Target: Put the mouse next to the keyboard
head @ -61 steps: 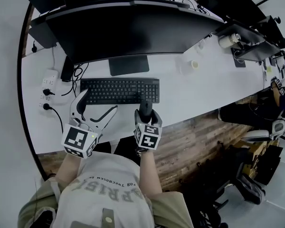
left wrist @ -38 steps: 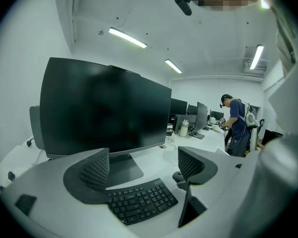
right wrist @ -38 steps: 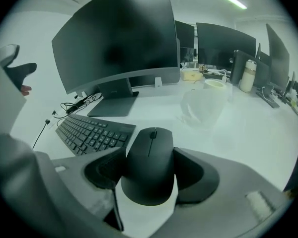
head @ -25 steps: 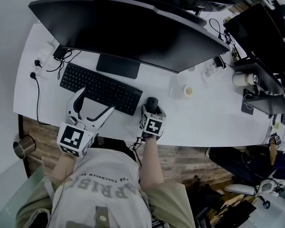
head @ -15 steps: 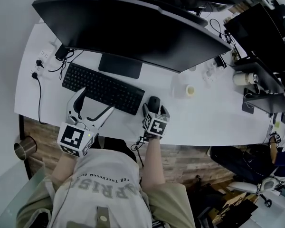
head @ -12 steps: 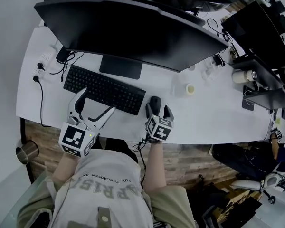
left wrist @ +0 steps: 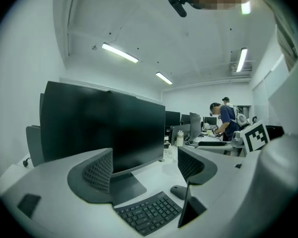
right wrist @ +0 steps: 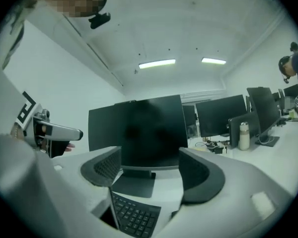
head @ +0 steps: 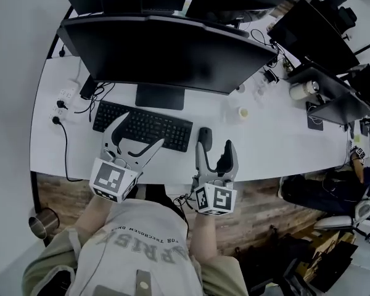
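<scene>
Mouse point(head: 205, 135) lies just right of keyboard point(head: 143, 126). Right claw point(head: 214, 148) has just been opening, nothing between jaws; left claw point(head: 139, 133) spread, empty. Back right claw away without nudging mouse.

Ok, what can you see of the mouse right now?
The mouse is a small, dark, rounded oval, matte plastic by its look. It lies flat on the white desk just off the right end of the keyboard, with a narrow gap between them. No cable shows. Nothing touches it: the right claw is open and empty, on the near side of it.
</scene>
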`<state>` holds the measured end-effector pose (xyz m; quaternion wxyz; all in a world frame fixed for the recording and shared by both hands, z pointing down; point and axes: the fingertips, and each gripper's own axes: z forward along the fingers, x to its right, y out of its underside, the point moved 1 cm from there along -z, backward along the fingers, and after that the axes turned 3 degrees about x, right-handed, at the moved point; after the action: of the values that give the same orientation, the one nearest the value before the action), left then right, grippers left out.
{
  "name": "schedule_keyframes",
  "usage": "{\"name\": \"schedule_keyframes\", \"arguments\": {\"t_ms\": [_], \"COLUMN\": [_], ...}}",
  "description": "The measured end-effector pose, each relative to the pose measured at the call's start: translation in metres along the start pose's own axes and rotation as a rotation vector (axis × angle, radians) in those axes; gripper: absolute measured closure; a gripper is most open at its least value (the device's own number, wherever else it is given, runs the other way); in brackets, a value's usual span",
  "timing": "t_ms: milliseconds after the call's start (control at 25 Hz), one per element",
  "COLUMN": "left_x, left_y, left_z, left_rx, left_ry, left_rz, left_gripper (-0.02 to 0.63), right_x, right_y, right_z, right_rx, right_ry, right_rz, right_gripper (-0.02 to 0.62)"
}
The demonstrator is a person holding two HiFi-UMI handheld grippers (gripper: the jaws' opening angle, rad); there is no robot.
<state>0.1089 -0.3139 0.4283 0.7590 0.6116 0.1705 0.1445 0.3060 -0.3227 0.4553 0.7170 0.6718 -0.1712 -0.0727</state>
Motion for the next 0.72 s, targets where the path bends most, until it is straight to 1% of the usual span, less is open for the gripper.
{"name": "schedule_keyframes", "arguments": {"t_ms": [80,120,160,200,240,320,360,400,440,720], "left_x": [0.002,0.003,0.003,0.003,0.002,0.0,-0.001,-0.001,0.0,0.001], "left_y": [-0.011,-0.018,-0.024,-0.029,-0.033,-0.042,-0.047,-0.05,-0.052,-0.064], "left_z": [-0.002,-0.003,-0.005,-0.007,-0.009,-0.015,-0.019,-0.021,-0.023,-0.028], "left_rx": [0.037,0.058,0.079,0.099,0.118,0.165,0.193,0.215,0.229,0.282], "left_ry": [0.022,0.032,0.038,0.04,0.037,0.017,0.008,0.005,0.009,0.021], "left_rz": [0.015,0.023,0.032,0.038,0.04,0.04,0.039,0.038,0.036,0.039], "left_gripper": [0.204,0.25,0.329,0.393,0.432,0.524,0.569,0.588,0.594,0.595], "right_x": [-0.009,-0.012,-0.015,-0.017,-0.018,-0.019,-0.02,-0.021,-0.023,-0.033], "right_y": [-0.017,-0.025,-0.033,-0.041,-0.048,-0.063,-0.069,-0.075,-0.08,-0.101], "right_z": [-0.009,-0.014,-0.017,-0.021,-0.025,-0.032,-0.035,-0.037,-0.039,-0.046], "right_rx": [0.043,0.062,0.08,0.097,0.111,0.139,0.154,0.168,0.18,0.235], "right_ry": [0.02,0.034,0.05,0.07,0.093,0.137,0.149,0.154,0.154,0.151], "right_rz": [-0.035,-0.056,-0.075,-0.093,-0.112,-0.144,-0.152,-0.154,-0.154,-0.191], "right_gripper": [0.266,0.32,0.373,0.416,0.45,0.561,0.591,0.594,0.594,0.595]}}
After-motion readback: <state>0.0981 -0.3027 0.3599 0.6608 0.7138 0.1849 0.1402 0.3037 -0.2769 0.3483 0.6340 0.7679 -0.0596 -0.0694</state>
